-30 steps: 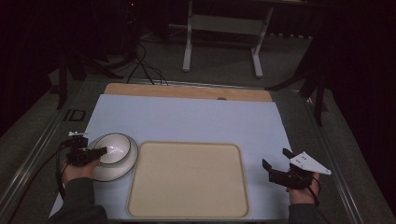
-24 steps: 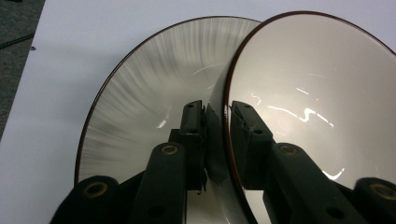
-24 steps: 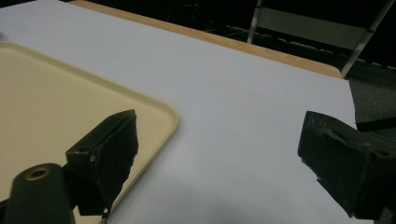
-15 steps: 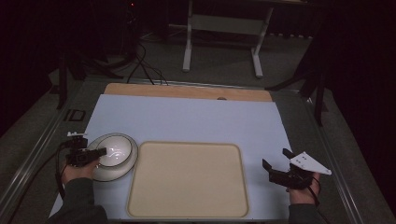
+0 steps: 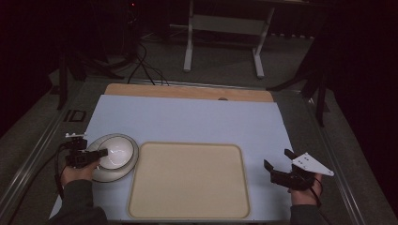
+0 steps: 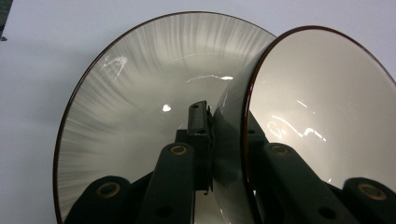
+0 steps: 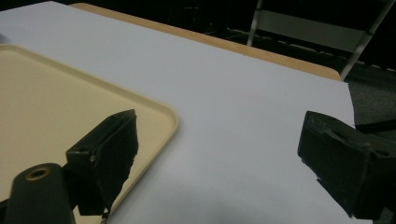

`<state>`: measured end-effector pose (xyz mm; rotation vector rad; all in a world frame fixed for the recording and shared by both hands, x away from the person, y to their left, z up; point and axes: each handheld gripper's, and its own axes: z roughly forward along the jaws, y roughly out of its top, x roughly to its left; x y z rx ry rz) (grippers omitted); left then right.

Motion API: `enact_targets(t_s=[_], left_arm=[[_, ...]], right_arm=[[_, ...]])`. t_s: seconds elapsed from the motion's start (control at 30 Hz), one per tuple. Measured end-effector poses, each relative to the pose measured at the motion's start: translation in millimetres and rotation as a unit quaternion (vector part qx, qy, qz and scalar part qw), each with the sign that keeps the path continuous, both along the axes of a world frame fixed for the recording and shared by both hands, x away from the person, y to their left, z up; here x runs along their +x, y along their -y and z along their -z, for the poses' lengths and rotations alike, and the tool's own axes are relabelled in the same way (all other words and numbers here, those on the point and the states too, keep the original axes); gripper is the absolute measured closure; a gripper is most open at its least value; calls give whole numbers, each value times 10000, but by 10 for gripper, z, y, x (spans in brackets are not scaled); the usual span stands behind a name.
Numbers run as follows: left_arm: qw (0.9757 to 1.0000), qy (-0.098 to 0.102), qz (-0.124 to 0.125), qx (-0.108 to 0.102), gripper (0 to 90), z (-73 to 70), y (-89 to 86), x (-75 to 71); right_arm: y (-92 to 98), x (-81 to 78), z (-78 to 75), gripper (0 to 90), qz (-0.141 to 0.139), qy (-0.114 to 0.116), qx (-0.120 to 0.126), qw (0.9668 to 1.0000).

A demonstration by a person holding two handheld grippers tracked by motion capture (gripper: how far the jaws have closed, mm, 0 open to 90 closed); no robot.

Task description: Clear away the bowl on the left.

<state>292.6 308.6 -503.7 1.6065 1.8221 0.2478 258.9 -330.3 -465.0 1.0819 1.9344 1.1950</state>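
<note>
A small pale bowl [image 6: 322, 107] with a dark rim stands tilted on edge inside a wider grey-streaked dish [image 6: 140, 93]. My left gripper [image 6: 224, 116] is shut on the bowl's wall, one jaw inside it and one outside. In the high view the dish [image 5: 110, 174] lies at the table's near left, beside the left gripper [image 5: 89, 157]. A beige tray [image 5: 187, 180] with nothing on it lies in the near middle. My right gripper [image 5: 277, 158] hangs open to the right of the tray, above the white mat. In the right gripper view its jaws stand wide apart around nothing [image 7: 219, 158].
A white mat [image 5: 197, 122] covers the table, with a wooden strip [image 5: 187, 91] along the far edge. The tray's corner [image 7: 163, 116] lies just left of the right gripper. Metal rails run down both table sides. A stand's legs [image 5: 220, 47] are on the floor beyond.
The left hand and its gripper have drawn slightly toward the table's left edge. The right gripper has not moved.
</note>
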Motion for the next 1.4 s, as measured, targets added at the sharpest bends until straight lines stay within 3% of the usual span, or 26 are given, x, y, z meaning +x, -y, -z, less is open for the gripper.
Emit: enact_targets(t_s=[0.23,0.47,1.4], left_arm=[[10000,18,34,-34,815,-1,4,-2],[9994,203,10,-264,815,-31,-21,-31],[9953,814,0,-520,808,-184,-13,-130]], right_arm=[[4,-3,-3,119,7,11,14,10000],[5,-4,-3,119,2,15,11,10000],[12,-12,-12,119,-2,57,18,10000]])
